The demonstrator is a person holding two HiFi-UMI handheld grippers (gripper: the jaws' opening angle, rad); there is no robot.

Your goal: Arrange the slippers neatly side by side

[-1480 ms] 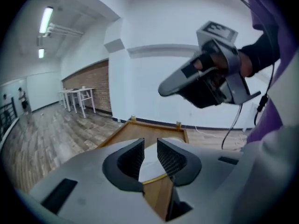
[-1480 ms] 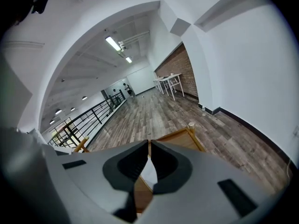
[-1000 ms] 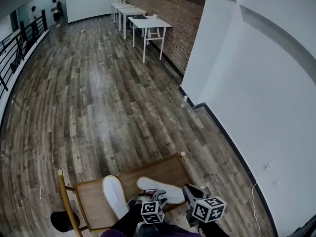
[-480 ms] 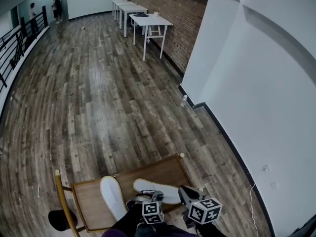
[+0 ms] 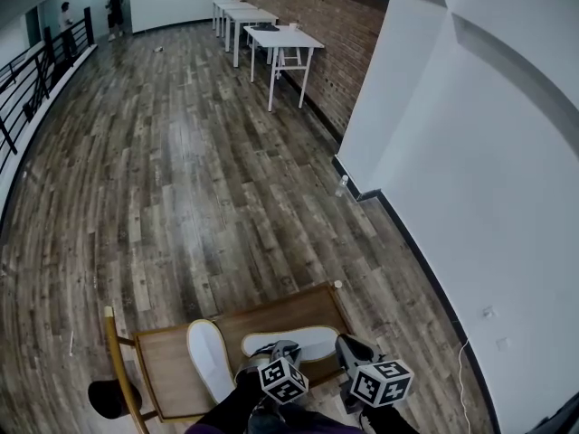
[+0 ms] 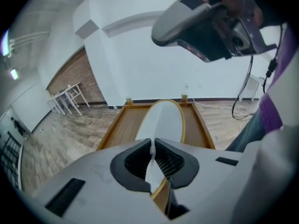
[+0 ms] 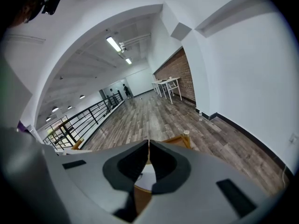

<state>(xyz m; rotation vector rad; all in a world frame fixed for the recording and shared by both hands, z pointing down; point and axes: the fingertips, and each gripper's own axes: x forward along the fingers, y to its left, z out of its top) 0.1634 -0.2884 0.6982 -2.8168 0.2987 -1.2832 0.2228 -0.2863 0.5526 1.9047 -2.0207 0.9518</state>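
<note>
Two white slippers lie on a wooden seat point(image 5: 298, 307). The left slipper point(image 5: 209, 354) points away from me. The right slipper point(image 5: 298, 340) lies crosswise beside it. My left gripper point(image 5: 276, 353) has just been closing, and its jaws now pinch this slipper's tan-rimmed near edge. The left gripper view shows that slipper point(image 6: 161, 119) stretching away from the left gripper point(image 6: 153, 154). My right gripper point(image 5: 349, 354) hovers at the seat's right end, shut with nothing between its jaws. In the right gripper view, a bit of white slipper point(image 7: 145, 179) shows below the right gripper point(image 7: 148, 158).
The seat has a yellow wooden rail point(image 5: 121, 371) at its left and a short corner post point(image 5: 336, 285). A dark round object point(image 5: 109, 400) sits on the floor left of it. White tables point(image 5: 271, 39) stand by the brick wall, and a railing point(image 5: 27, 84) runs far left.
The left gripper's jaws have closed on the right slipper's edge. That slipper's far end has swung so it lies more level across the seat. The right gripper has stayed put.
</note>
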